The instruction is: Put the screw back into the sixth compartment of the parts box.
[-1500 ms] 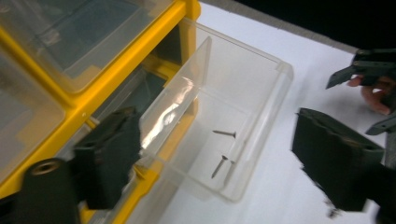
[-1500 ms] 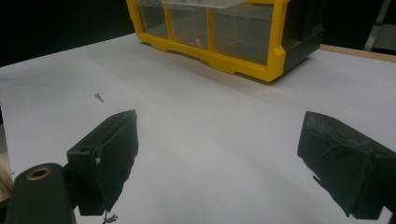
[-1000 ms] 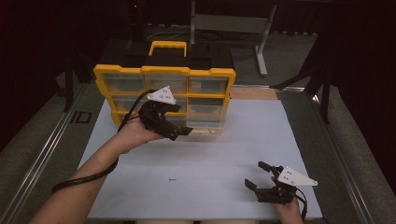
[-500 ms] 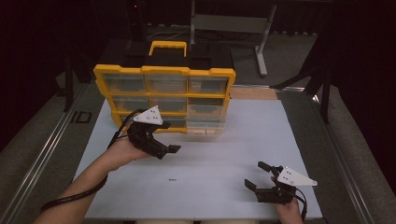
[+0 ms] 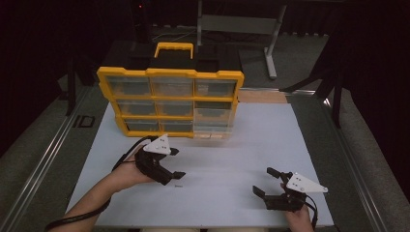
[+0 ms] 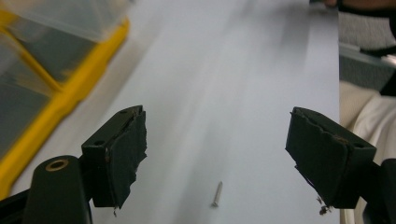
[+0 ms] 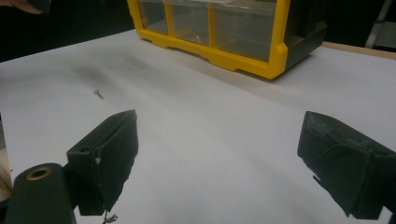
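High view takes in the whole white surface (image 5: 232,145), smooth and matte, with the yellow-framed organiser (image 5: 169,101) of clear plastic drawers at its far left and both claws at the near edge: the left claw (image 5: 170,165) open just beside a tiny screw (image 5: 177,184), the right claw (image 5: 268,184) open and empty, well apart at the near right. Left gripper view alone reveals the screw's (image 6: 216,194) slim metal shank lying flat between its spread, frayed-padded jaws.

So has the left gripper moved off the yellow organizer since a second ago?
Yes. The left gripper has pulled back from the yellow organizer toward the person's edge of the table, now open over a small screw.
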Demonstrator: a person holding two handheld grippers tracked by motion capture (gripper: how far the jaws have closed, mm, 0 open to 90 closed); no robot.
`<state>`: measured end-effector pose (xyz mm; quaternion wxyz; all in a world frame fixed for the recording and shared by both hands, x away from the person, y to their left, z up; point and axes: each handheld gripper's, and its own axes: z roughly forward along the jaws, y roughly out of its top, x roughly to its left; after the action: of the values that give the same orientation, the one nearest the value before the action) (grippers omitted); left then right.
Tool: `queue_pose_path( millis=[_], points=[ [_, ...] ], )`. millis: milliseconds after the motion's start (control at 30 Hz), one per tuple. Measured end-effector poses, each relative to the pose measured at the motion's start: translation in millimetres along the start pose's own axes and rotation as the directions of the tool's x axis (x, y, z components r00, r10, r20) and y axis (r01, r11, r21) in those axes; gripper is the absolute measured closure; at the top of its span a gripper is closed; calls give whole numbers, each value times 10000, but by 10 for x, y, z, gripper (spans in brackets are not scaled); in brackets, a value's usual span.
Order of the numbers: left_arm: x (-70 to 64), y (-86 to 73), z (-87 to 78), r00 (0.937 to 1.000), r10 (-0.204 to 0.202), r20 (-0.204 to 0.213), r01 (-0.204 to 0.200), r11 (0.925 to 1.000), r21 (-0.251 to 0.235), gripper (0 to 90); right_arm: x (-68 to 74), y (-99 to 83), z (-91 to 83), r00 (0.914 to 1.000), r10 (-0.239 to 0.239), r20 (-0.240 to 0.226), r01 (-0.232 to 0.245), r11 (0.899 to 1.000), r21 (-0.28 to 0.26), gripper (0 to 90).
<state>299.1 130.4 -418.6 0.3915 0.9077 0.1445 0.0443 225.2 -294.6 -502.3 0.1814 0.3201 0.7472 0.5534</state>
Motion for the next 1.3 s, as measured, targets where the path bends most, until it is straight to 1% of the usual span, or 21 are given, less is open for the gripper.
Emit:
queue_pose_path(
  millis=[33, 67, 167, 200, 233, 267, 333, 400, 433, 500, 533, 600, 667, 733, 800, 867, 967, 1033, 1067, 1267, 1300],
  points=[
    [-12, -22, 29, 10000, -17, 38, 17, 10000, 70, 209, -1, 2, -1, 10000, -2, 3, 2, 10000, -15, 124],
    [-23, -42, 53, 10000, 78, 47, -79, 9998, 201, 236, -1, 3, -3, 10000, 26, 4, -26, 10000, -24, 124],
    [-48, -96, 113, 9998, 113, 181, -119, 9992, 369, 284, -1, 0, -4, 10000, 15, 16, -15, 10000, -2, 124],
    [-55, -119, 137, 9996, 187, 219, -197, 9985, 502, 301, -1, 1, -4, 10000, 15, 12, -15, 10000, 0, 124],
    [-62, -137, 159, 9994, 175, 291, -194, 9978, 640, 305, 1, 4, -5, 10000, 25, 4, -25, 10000, -27, 124],
    [-71, -153, 184, 9992, 214, 339, -241, 9963, 820, 325, 1, 5, -4, 10000, 6, -1, -6, 10000, -48, 124],
    [-90, -186, 242, 9987, 261, 437, -311, 9926, 1174, 330, 1, 1, -1, 10000, -10, -6, 10, 10000, -5, 124],
    [-104, -210, 291, 9987, 383, 336, -431, 9870, 1546, 332, 0, 0, 2, 10000, 5, -15, -5, 10000, 4, 124],
    [-107, -229, 320, 9983, 393, 419, -457, 9851, 1656, 352, -1, 1, 2, 10000, 6, -13, -6, 10000, -14, 124],
    [-105, -249, 349, 9982, 410, 436, -481, 9834, 1748, 421, 0, 1, 2, 10000, 4, -7, -4, 10000, -6, 124],
    [-100, -260, 367, 9975, 488, 507, -574, 9814, 1831, 445, 1, 0, 3, 10000, -10, -3, 10, 10000, 8, 124],
    [-102, -273, 393, 9971, 537, 547, -632, 9794, 1915, 502, 2, 1, 1, 10000, -24, -11, 24, 10000, 8, 124],
    [-107, -290, 430, 9965, 520, 659, -643, 9775, 2010, 533, 0, 3, -1, 10000, 0, -11, 0, 10000, -22, 124],
    [-103, -302, 471, 9959, 488, 760, -645, 9735, 2195, 568, 0, -1, 0, 10000, 6, -9, -6, 10000, 11, 124],
    [-93, -311, 512, 9959, 531, 738, -695, 9679, 2414, 588, -2, 1, 0, 10000, 8, -16, -8, 10000, -14, 124],
    [-86, -315, 536, 9965, 517, 658, -663, 9675, 2440, 633, -1, 2, -2, 10000, 15, -17, -15, 10000, -21, 124],
    [-68, -327, 577, 9961, 547, 693, -705, 9656, 2503, 644, -1, 1, -4, 10000, 26, -6, -26, 10000, -10, 124],
    [-53, -341, 610, 9961, 459, 754, -637, 9648, 2552, 644, -3, 2, -4, 10000, 33, -16, -33, 10000, -21, 124],
    [-46, -346, 623, 9960, 457, 765, -644, 9624, 2637, 653, -3, 0, -2, 10000, 31, -18, -31, 10000, -12, 124],
    [-54, -378, 710, 9949, 800, 620, -951, 9488, 3012, 697, -4, -1, -3, 10000, 40, -14, -40, 10000, -12, 124],
    [-50, -384, 718, 9942, 838, 671, -1004, 9471, 3049, 697, -5, -3, -3, 10000, 47, -11, -47, 10000, 7, 124]
  ],
)
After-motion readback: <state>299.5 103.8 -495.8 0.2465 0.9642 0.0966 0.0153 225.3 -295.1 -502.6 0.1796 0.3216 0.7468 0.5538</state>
